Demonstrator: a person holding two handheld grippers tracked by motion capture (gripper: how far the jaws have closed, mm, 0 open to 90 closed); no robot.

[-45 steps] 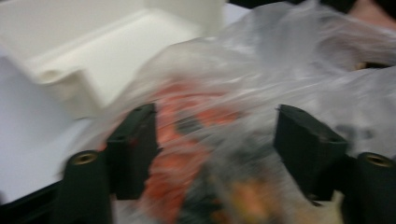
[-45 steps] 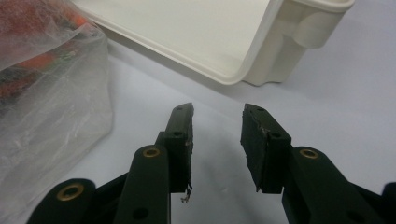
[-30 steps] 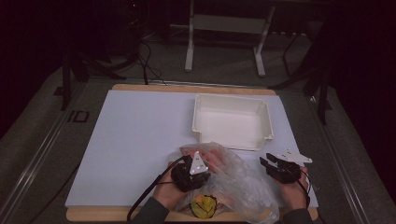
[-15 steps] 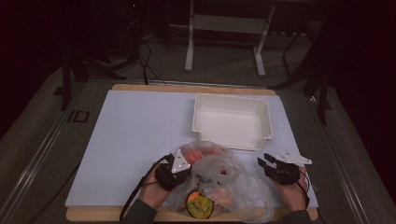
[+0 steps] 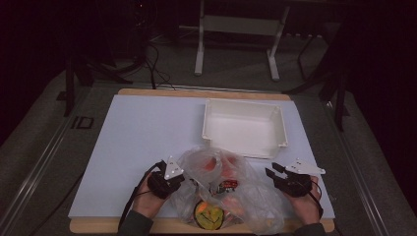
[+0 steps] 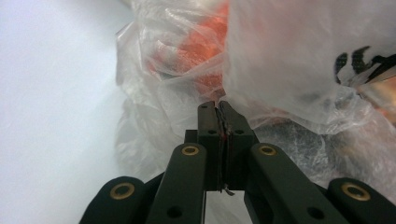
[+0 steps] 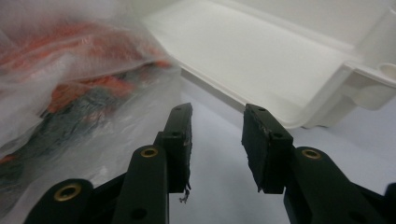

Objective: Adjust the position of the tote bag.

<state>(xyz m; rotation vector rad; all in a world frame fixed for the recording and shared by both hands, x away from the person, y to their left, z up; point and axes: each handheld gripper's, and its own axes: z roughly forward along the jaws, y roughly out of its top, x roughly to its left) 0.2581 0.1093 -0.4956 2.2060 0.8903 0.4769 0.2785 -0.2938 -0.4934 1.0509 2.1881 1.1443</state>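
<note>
A clear plastic bag (image 5: 246,196) full of orange-red packets (image 5: 211,166) and a round yellow-faced item (image 5: 207,214) lies at the table's near edge. At the bag's left side my left gripper (image 5: 185,181) has its jaws pressed together, with the tips pinching a fold of the bag's film (image 6: 187,100). That left gripper (image 6: 218,105) shows no gap between its pads. To the right of the bag (image 7: 70,93) my right gripper (image 5: 273,170) stands open. In its own view the right gripper (image 7: 217,116) has nothing between its fingers and points over the mat toward the tray.
A white tray (image 5: 243,103) sits empty just beyond the bag, right of centre; its near corner (image 7: 348,74) is close ahead of the right gripper. A pale mat (image 5: 142,137) covers the table, bare on the left half. Dark floor and stand legs lie behind.
My left gripper has slid left, from on top of the bag to its left edge, and the bag's film now reaches farther left. The right gripper has stayed put.
</note>
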